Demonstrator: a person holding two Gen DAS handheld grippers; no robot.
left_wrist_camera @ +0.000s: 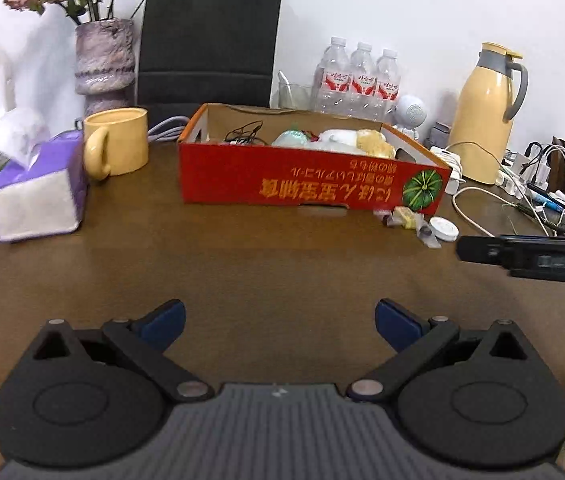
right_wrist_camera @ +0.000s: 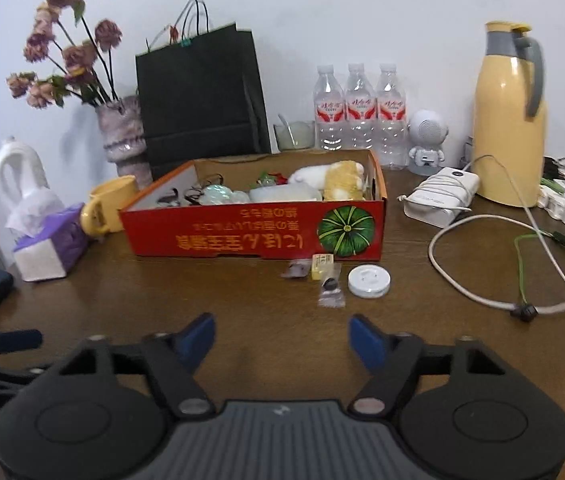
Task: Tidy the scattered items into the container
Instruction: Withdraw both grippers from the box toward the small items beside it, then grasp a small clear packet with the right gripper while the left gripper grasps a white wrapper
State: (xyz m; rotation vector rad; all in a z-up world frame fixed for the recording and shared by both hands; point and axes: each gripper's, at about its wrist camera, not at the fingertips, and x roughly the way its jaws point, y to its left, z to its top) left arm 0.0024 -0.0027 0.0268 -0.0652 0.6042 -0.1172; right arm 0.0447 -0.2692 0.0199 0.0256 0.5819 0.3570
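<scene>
Few small items remain outside red box (right_wrist_camera: 250,232): white round disc (right_wrist_camera: 369,280), yellow packet (right_wrist_camera: 322,266), clear sachets (right_wrist_camera: 331,290), just beside its front wall. Both grippers, left gripper (left_wrist_camera: 280,320) and right gripper (right_wrist_camera: 281,340), gape, nothing between. We advise right gripper go first to disc, pinch by rim, lift clear over wall.

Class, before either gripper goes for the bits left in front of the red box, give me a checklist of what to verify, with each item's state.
1. Right gripper free of any load: ok, jaws apart, nothing between.
2. Left gripper free: ok, open and empty.
3. Loose items within view: ok, white disc and small packets lie before the box.
4. Room in the box: ok, front left part bare.
5. Path clear: not ok, white cable loops right of the disc.
</scene>
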